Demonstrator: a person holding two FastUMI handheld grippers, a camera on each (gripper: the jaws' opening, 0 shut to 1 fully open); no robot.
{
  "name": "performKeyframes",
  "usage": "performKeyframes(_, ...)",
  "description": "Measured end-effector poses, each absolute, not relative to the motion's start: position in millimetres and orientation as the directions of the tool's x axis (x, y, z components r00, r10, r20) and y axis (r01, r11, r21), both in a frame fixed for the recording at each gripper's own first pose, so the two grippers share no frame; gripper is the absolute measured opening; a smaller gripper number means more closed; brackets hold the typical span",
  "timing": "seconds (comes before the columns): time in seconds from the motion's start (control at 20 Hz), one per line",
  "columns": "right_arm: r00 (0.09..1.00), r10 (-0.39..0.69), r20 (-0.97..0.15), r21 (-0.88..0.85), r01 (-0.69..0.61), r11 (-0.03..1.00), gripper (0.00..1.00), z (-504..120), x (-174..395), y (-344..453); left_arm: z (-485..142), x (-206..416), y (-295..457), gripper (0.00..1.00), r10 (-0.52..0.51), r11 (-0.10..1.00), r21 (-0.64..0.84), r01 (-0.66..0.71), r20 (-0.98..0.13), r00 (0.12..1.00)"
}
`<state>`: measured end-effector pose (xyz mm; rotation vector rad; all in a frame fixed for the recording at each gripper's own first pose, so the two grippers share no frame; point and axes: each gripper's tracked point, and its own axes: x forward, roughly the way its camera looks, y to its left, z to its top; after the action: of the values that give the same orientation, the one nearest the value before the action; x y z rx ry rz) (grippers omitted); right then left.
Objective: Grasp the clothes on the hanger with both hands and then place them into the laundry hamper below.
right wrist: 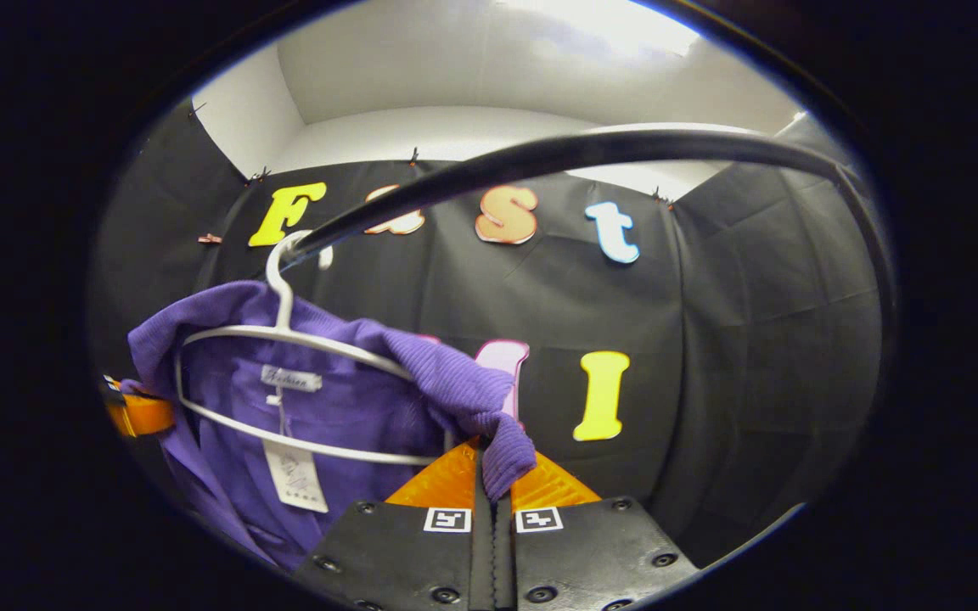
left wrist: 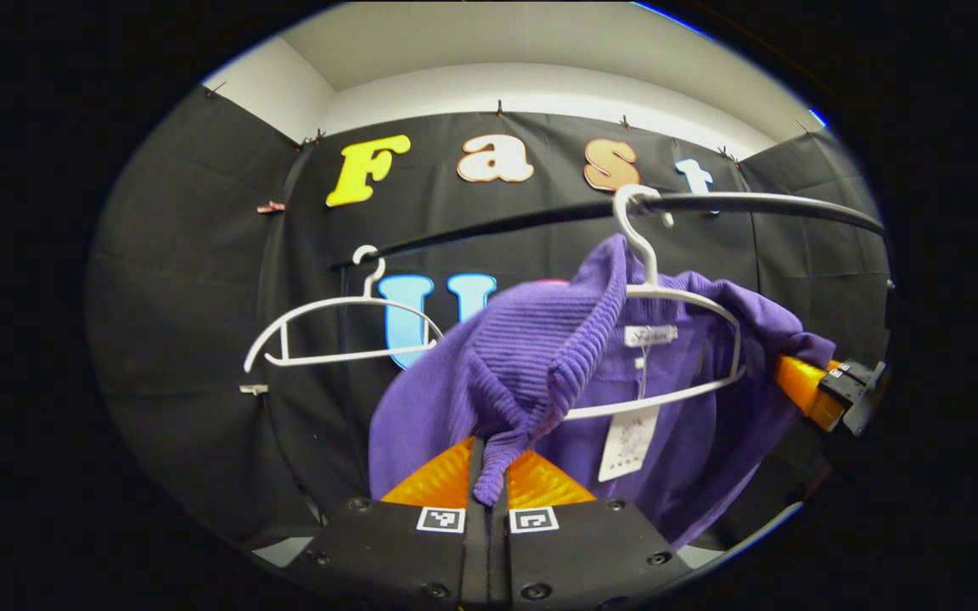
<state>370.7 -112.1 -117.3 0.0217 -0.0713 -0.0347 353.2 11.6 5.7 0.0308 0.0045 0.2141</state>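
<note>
In the left gripper view we see an empty white hanger up and left of our left gripper, on the black rail; that gripper is clamped tight on a fold of the purple sweater, which drapes over a second white hanger ahead and to its right; in the right gripper view our right gripper pinches the sweater's other shoulder, the garment hanging to its left.
</note>
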Motion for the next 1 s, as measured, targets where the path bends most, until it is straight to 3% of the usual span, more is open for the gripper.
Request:
performKeyframes(0.4,0.968,-0.161,0.194,-0.073,0.178,0.981,0.05,-88,386,-143,75,364,44,0.05,0.256,0.96,0.083,-0.266,0.117,0.96)
performKeyframes(0.75,0.968,-0.237,0.088,-0.097,0.245,0.965,0.05,-147,426,-162,73,396,69,0.05,0.267,0.961,0.055,-0.272,0.079,0.96)
performKeyframes(1.0,0.979,-0.197,-0.042,-0.104,0.192,0.976,0.04,-208,435,-150,30,408,81,0.05,0.275,0.961,0.03,-0.274,-0.013,0.961)
